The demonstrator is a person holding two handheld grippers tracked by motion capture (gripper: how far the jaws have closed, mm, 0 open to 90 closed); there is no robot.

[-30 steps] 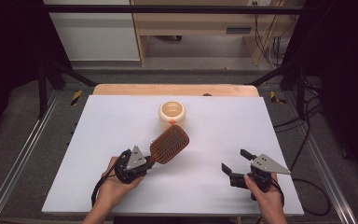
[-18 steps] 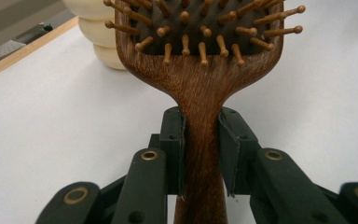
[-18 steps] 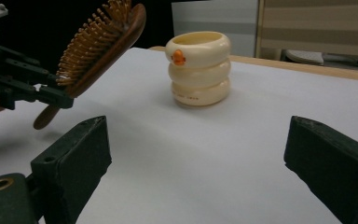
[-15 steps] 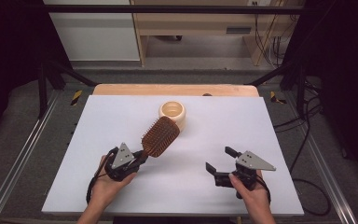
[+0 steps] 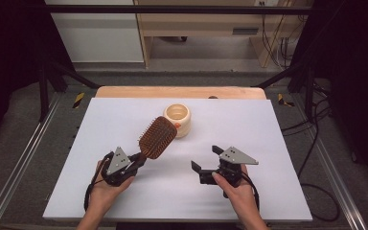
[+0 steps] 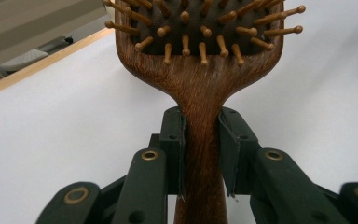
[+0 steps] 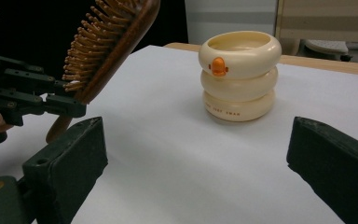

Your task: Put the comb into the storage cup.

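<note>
Brush (image 5: pixel 157 137) sits clamped by its handle in left claw (image 5: pixel 141 158), head raised off counter (image 5: pixel 278 143) w/ bristles free, prob. so it can go handle-first into the cup (image 5: pixel 177 119) just beyond. Right claw (image 5: pixel 206 160) is apart, empty, aimed at cup, likely to steady it.

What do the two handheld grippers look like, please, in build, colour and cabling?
Both the left gripper and the right gripper are black two-jaw tools, each topped by a grey three-cornered plate dotted with small holes. The jaw links carry brass-ringed holes and flat dark pads. A black cable loops from each. No sleeves show on the forearms.
</note>
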